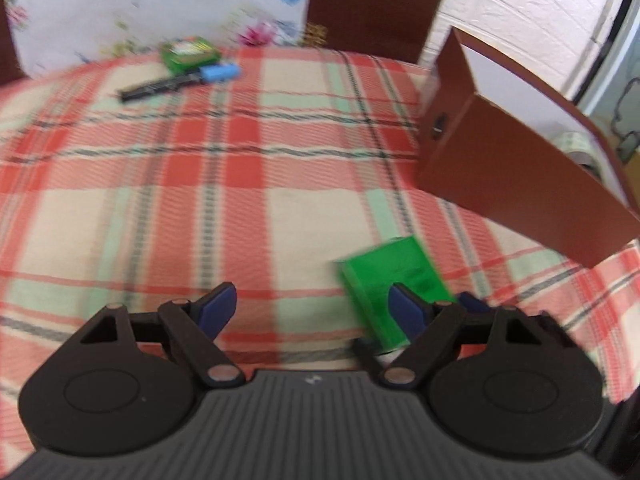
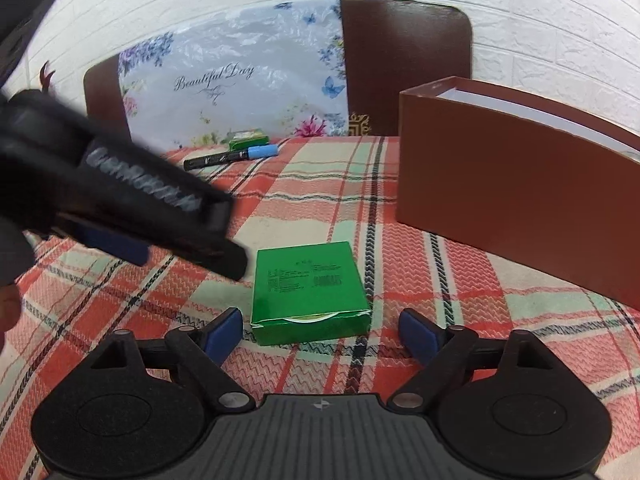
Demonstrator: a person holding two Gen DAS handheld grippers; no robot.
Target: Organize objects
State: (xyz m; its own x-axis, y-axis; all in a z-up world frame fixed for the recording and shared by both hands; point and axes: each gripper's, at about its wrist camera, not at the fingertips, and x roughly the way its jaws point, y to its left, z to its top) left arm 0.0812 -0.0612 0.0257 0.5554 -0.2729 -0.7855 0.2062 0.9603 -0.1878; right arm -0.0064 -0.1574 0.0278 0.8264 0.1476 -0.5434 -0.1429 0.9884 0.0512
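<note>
1. While the right gripper hung low over the plaid tablecloth, its jaws stood wide apart, and the green box lay flat on the cloth just ahead of them, its near edge about level with the blue pads, neither pad pressing on it.
2. Over on the right wrist view, the left gripper cut in from the left as a dark blur, its tip just beside the box's far left corner; whether it touched, I could not tell.
3. From the left wrist view the same green box sat off to the right, partly behind the right-hand pad, not between the fingers.
4. Left gripper jaws were spread wide with only cloth between them, holding nothing.
5. Far end of the table: a smaller green box and a black marker with a blue cap lay close together, sharp in the right view, smeared in the left.
6. A brown box stood open on the right, white inside; only the right view showed the "Beautiful Day" floral sheet legibly.
</note>
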